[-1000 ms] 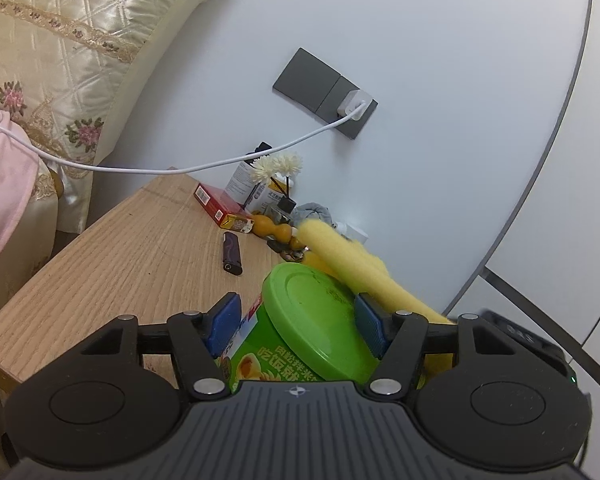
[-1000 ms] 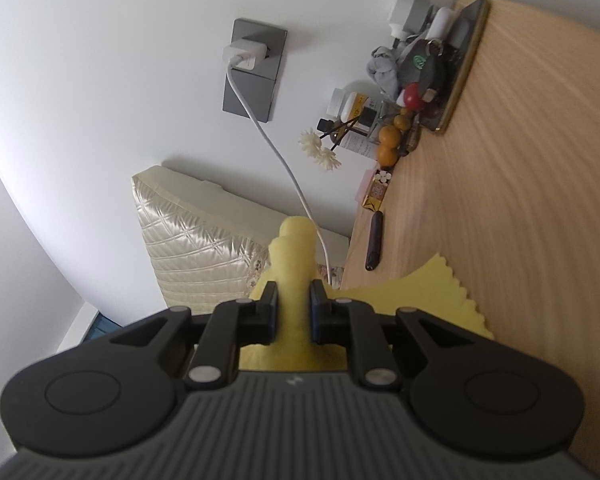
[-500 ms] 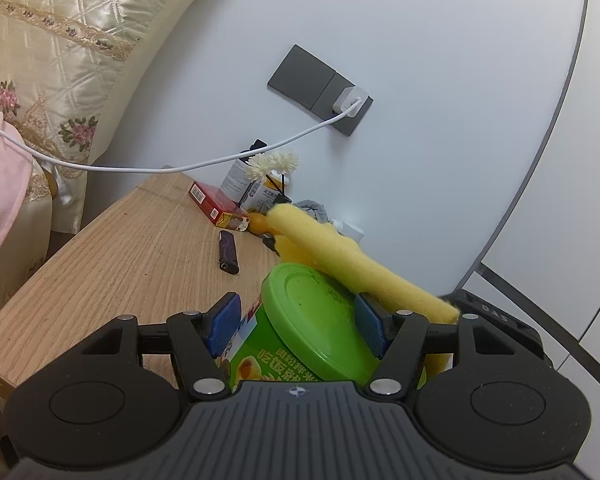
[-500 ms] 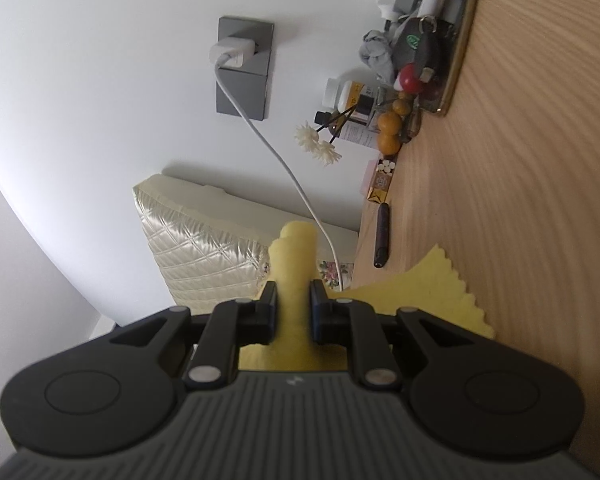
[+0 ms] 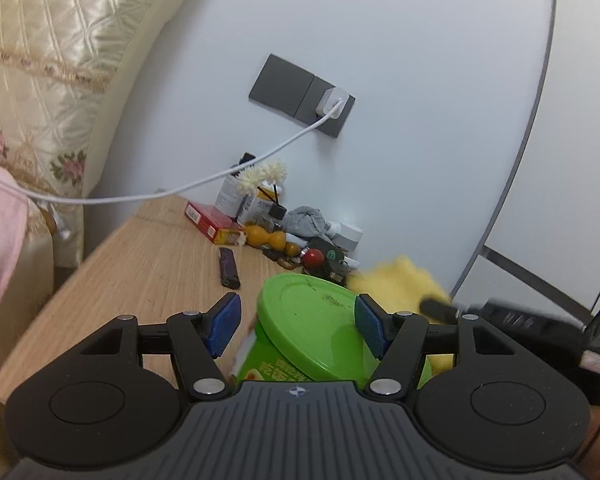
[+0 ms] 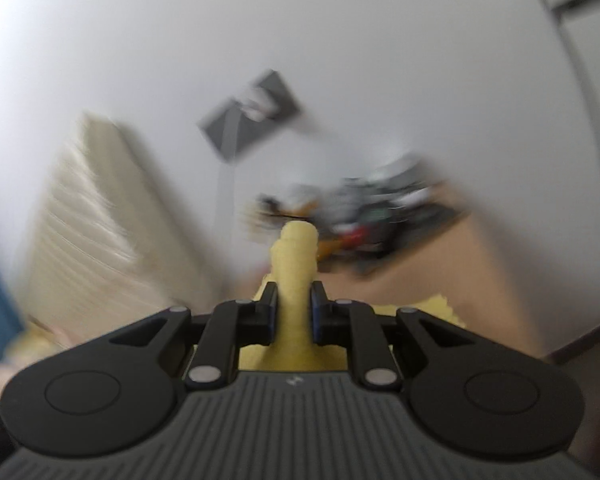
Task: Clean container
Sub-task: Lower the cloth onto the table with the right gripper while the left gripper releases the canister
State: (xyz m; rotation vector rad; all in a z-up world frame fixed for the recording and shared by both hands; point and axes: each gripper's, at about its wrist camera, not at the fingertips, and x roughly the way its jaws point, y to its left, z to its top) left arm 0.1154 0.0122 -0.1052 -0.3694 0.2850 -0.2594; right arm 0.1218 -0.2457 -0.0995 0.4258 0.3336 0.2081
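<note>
My left gripper [image 5: 298, 320] is shut on a green container [image 5: 312, 332] with a green lid that carries small dark specks, held tilted above the wooden table [image 5: 148, 272]. My right gripper [image 6: 294, 308] is shut on a rolled yellow cloth [image 6: 296, 260]. In the left wrist view the cloth [image 5: 396, 284] is blurred, just right of the lid, with the right gripper's black body [image 5: 520, 320] behind it. The right wrist view is motion-blurred.
At the table's back by the wall lie a red box [image 5: 210, 220], a dark lighter [image 5: 229, 267], orange gourds [image 5: 266, 238], white flowers [image 5: 262, 176] and a grey rag [image 5: 308, 220]. A white cable [image 5: 220, 178] hangs from the wall socket [image 5: 300, 94]. A quilted headboard [image 5: 52, 60] stands left.
The right gripper swung the yellow cloth from across the lid's far side back to the lid's right edge, turning quickly. The left gripper kept the container still.
</note>
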